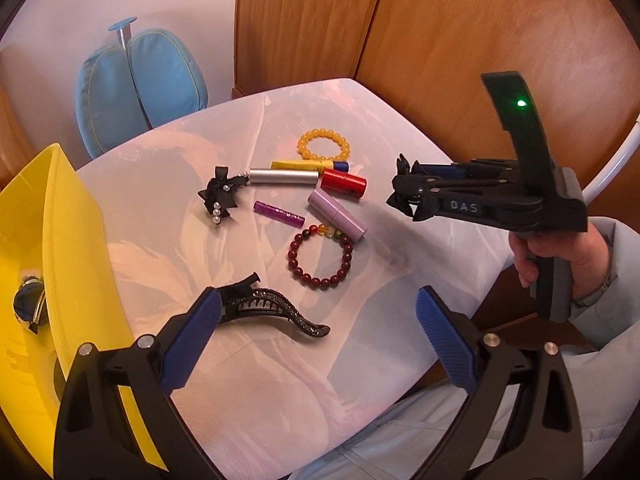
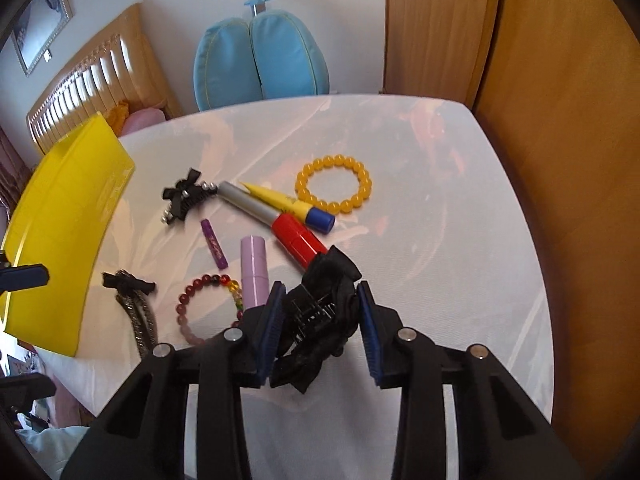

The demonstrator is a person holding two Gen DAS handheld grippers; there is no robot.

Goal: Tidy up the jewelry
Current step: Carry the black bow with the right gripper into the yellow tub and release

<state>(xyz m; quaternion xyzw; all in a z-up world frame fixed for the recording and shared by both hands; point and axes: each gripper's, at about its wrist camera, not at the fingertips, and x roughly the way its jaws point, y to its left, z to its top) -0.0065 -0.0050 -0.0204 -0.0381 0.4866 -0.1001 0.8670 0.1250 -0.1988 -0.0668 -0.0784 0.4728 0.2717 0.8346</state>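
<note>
Now the right tool (image 2: pixel 322 320) clamps a black bow hair clip (image 2: pixel 320 316), above the table (image 2: pixel 440 260).

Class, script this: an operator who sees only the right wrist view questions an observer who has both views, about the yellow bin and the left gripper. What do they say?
Operator: I see only the yellow bin's outer wall. Is anything inside?
Observer: Yes. The left wrist view looks into the yellow bin. One dark round piece with a metal band lies in it.
Operator: Of the left gripper I get just one blue fingertip. How does it stand?
Observer: The left gripper is open wide and holds nothing. The jewelled hair claw lies on the cloth just ahead of it, close to one finger. I cannot tell if they touch.
</note>
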